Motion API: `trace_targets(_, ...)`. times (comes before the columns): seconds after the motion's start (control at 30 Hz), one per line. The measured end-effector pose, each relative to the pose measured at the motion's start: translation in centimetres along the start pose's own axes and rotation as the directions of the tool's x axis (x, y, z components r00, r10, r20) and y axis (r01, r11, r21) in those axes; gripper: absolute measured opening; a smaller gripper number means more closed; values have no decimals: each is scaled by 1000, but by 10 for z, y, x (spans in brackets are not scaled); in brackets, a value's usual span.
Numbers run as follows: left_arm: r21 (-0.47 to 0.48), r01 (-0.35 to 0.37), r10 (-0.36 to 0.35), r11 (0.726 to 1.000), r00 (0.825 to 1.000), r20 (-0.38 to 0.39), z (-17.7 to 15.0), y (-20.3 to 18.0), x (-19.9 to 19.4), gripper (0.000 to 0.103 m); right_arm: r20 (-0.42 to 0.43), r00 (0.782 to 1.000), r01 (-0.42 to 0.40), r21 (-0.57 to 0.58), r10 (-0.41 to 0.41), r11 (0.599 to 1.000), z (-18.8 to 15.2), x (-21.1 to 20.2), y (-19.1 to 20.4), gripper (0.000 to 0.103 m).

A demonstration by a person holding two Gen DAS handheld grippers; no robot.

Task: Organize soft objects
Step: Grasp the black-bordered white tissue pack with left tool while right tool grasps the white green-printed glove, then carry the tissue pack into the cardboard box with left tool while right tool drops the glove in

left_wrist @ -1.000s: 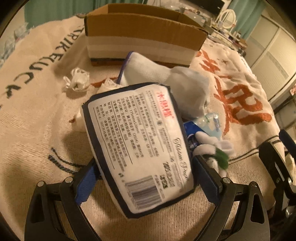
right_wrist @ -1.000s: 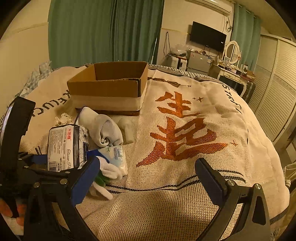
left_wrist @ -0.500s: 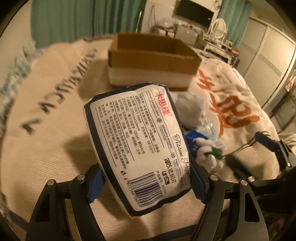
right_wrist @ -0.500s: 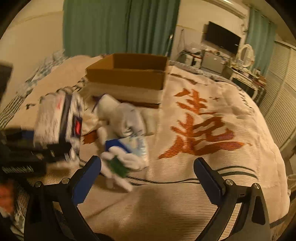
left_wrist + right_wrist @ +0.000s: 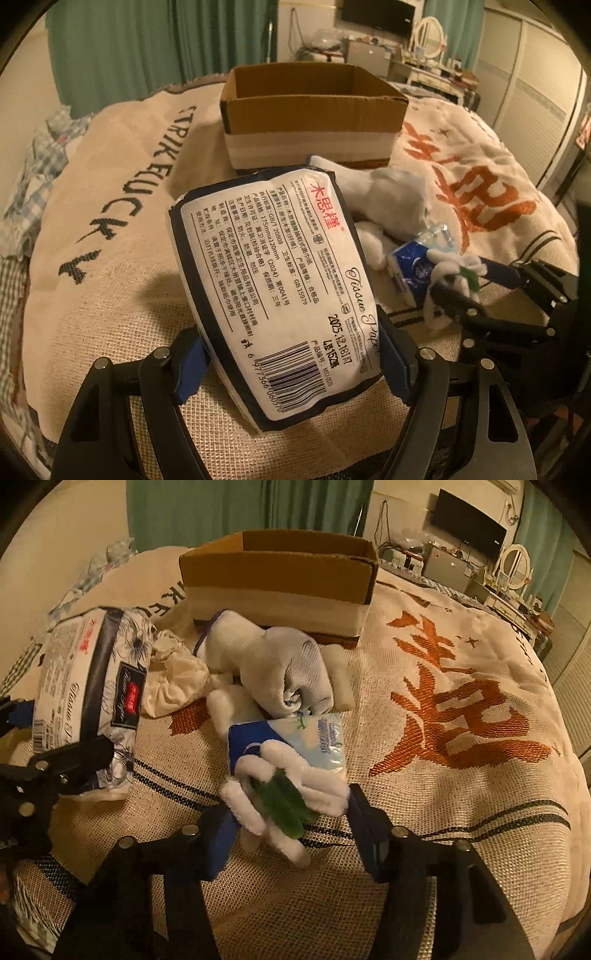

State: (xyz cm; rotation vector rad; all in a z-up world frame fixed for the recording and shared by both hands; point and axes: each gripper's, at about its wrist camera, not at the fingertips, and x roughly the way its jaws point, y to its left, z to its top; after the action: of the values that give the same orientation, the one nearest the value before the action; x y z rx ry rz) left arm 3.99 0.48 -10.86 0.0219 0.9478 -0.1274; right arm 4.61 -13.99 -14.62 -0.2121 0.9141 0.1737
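My left gripper (image 5: 291,365) is shut on a white tissue pack with a dark border (image 5: 273,280) and holds it above the bed; the pack also shows in the right wrist view (image 5: 88,701). My right gripper (image 5: 291,830) has closed around a white and green fuzzy flower (image 5: 284,790), which also shows in the left wrist view (image 5: 448,275). Behind the flower lie a blue pocket tissue pack (image 5: 295,738), rolled white socks (image 5: 280,664) and a crumpled white cloth (image 5: 173,679). An open cardboard box (image 5: 280,576) stands behind them.
Everything rests on a bed with a cream woven blanket (image 5: 461,812) bearing orange characters. Green curtains (image 5: 147,48), a TV (image 5: 469,524) and a dresser with a mirror (image 5: 517,568) stand at the far side. A wardrobe is to the right.
The left gripper has lifted the tissue pack higher off the bed. The right gripper has moved forward to the fuzzy flower and its fingers have come together on it.
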Motion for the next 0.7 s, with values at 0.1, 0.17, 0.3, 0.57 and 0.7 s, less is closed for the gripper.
trace_targets(0.1, 0, 12, -12, 1000, 1000, 9, 1, -1, -4, 77, 52, 999, -11, 7, 10, 1000, 0, -16, -1, 52)
trace_targets(0.17, 6, 14, -14, 1000, 999, 32, 3, -5, -13, 77, 85, 996, -23, 16, 21, 1000, 2, -28, -3, 52)
trace_targets(0.3, 31, 17, -19, 999, 995, 94, 11, -12, -34, 77, 154, 987, -49, 30, 44, 998, 16, -56, -9, 51)
trace_targets(0.57, 22, 9, -14, 1000, 975, 221, 61, -9, -70, 77, 309, 950, -40, -20, 44, 999, 83, -114, -22, 52)
trace_targets(0.7, 33, 3, -12, 999, 959, 282, 95, -2, -77, 77, 374, 925, -56, -29, 63, 998, 128, -126, -32, 52)
